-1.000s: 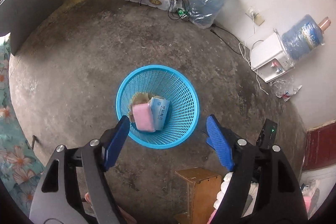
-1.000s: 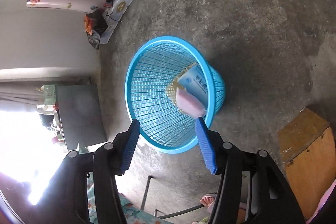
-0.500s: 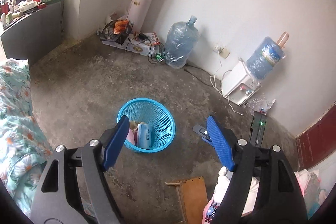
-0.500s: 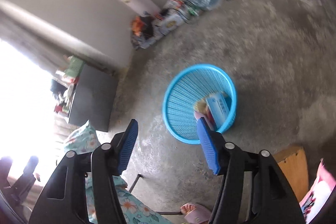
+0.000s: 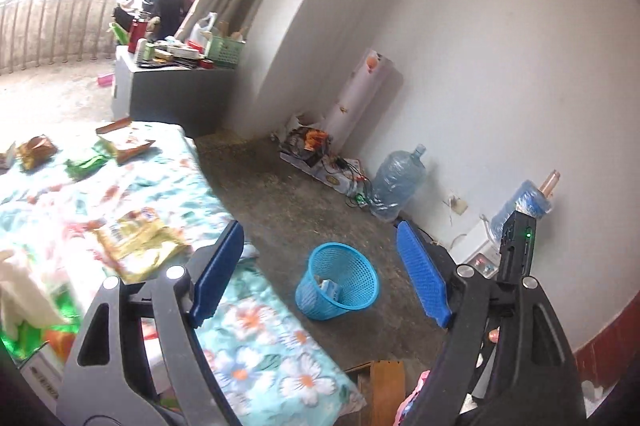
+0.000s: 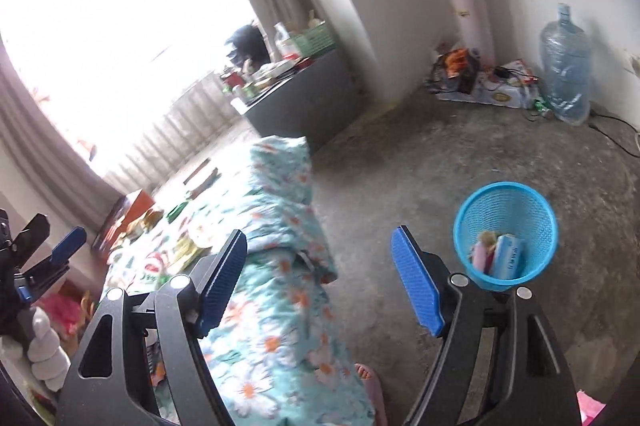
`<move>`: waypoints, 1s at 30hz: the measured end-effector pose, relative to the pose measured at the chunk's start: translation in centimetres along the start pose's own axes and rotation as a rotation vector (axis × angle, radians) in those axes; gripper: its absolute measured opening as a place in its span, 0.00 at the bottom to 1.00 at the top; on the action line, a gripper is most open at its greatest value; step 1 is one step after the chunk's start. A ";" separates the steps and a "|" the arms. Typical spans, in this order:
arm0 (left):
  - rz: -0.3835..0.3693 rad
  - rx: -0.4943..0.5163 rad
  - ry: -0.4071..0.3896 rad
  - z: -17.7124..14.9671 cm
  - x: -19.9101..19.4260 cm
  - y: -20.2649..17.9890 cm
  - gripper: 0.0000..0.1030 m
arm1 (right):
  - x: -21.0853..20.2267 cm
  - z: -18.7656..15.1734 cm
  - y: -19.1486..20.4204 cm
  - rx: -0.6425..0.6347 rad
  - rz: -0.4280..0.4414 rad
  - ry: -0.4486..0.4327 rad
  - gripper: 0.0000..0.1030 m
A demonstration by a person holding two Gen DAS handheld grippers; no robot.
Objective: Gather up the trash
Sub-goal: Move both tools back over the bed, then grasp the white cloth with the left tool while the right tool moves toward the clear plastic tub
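The blue mesh basket (image 5: 360,300) stands on the concrete floor beside the bed, holding a blue-white pack (image 6: 508,258) and a pink packet (image 6: 480,254). On the floral bed cover (image 5: 256,342) lie loose wrappers: a yellow one (image 5: 136,238), a green one (image 5: 86,162), a brown packet (image 5: 36,146) and an orange-white one (image 5: 128,140). My left gripper (image 5: 318,230) hangs over the bed's edge, its jaws opening with nothing between them. My right gripper (image 6: 319,234) is above the bed's near corner, jaws also opening and empty, the basket (image 6: 540,254) off to its right.
A grey cabinet (image 5: 172,94) with clutter stands past the bed. Along the wall are a rolled mat (image 5: 360,94), a pile of cables and boxes (image 5: 320,154), a water bottle (image 5: 394,186) and a dispenser (image 5: 484,250). A wooden stool (image 5: 386,386) sits near the bed's foot.
Both grippers rose away from above the basket and swung left toward the bed, which now fills the left of each view. The right gripper rolled upright and its jaws widened.
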State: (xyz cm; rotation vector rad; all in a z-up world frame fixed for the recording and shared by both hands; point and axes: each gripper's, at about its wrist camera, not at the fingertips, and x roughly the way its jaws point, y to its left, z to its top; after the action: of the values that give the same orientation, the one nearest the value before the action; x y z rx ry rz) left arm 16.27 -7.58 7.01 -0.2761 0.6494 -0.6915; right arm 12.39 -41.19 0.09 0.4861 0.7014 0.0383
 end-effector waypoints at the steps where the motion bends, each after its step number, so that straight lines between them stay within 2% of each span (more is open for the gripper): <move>1: 0.028 -0.017 -0.020 0.0 -1.8 1.4 0.73 | 0.2 -0.2 1.6 -0.026 0.034 0.022 0.71; 5: 0.151 -0.074 -0.093 -0.2 -8.8 7.2 0.73 | 1.2 -0.9 7.4 -0.097 0.143 0.096 0.71; 9: 0.254 -0.153 -0.118 -1.5 -13.8 12.3 0.73 | 2.8 -1.4 12.4 -0.137 0.212 0.162 0.71; 13: 0.256 -0.251 -0.109 -2.8 -15.8 16.1 0.73 | 4.9 -2.2 15.6 -0.137 0.278 0.243 0.71; 16: 0.244 -0.266 -0.075 -3.2 -15.5 17.5 0.73 | 6.2 -3.0 17.4 -0.132 0.280 0.290 0.71; 19: 0.237 -0.238 -0.024 -2.8 -13.9 18.0 0.73 | 7.2 -3.7 18.4 -0.128 0.281 0.321 0.71; 25: 0.318 -0.152 0.104 -1.7 -9.9 18.9 0.73 | 9.4 -3.6 19.4 -0.131 0.253 0.362 0.71; 28: 0.346 -0.140 0.164 -1.6 -7.6 19.8 0.73 | 10.2 -3.1 19.6 -0.123 0.257 0.362 0.71; 30: 0.394 -0.132 0.199 -1.4 -6.1 20.3 0.73 | 10.8 -2.7 19.7 -0.114 0.261 0.364 0.71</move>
State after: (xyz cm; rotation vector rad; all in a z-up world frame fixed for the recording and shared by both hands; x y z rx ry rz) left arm 21.96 11.58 -0.19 -0.1936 0.9111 -0.2990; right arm 21.44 -20.51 0.41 0.4632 0.9823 0.4183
